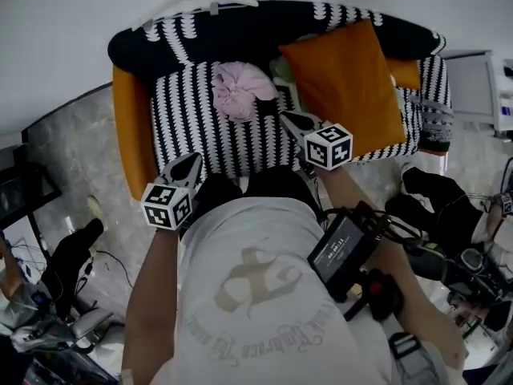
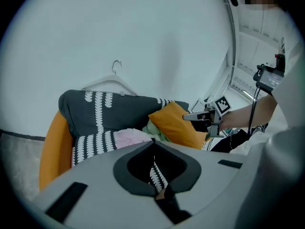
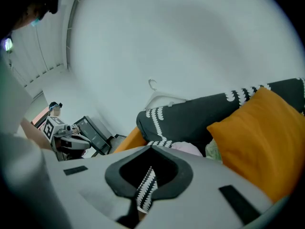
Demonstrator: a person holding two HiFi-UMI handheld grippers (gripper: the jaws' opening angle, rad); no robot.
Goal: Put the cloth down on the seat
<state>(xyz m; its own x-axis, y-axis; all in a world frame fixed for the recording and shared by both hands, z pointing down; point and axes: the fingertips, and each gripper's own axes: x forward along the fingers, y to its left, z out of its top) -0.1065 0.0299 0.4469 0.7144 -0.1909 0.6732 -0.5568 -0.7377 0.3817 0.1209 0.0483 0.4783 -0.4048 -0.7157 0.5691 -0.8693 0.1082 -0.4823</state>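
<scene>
sofa side (image 1: 132, 131): far L, plain orange panel, right beside the black/white patterned seat (image 1: 188, 119).
L gripper (image 1: 191, 165): in your L hand, low at the seat's front edge, L of centre, tip aimed toward the backrest (image 1: 240, 30). Fingers shut together, nothing held. The L gripper view shows only a sliver of the seat pattern thru the slot behind the tips.
hanger (image 1: 200, 2): white, lying along the top of the backrest.
cloth (image 1: 240, 89): pink, bunched up, lying on the seat at the back, up against the foot of the backrest. No fingers on it. Well apart from the L gripper.
green fabric (image 1: 282, 69): pale, tucked btwn the cloth & the cushion (image 1: 345, 87), mostly hidden.
R gripper (image 1: 290, 120): in your R hand, over the seat, just R of the cloth & nearer to you. Tip sits by the cushion's lower L edge, can't tell if touching. Fingers closed all the way, empty. The R gripper view shows the same patterned sliver thru the slot.
cushion: orange, tilted, leaning on the backrest, takes up the R part of the seat.
black box (image 1: 341, 251): on your chest w/ cables, R of centre, below the R gripper's marker cube.
</scene>
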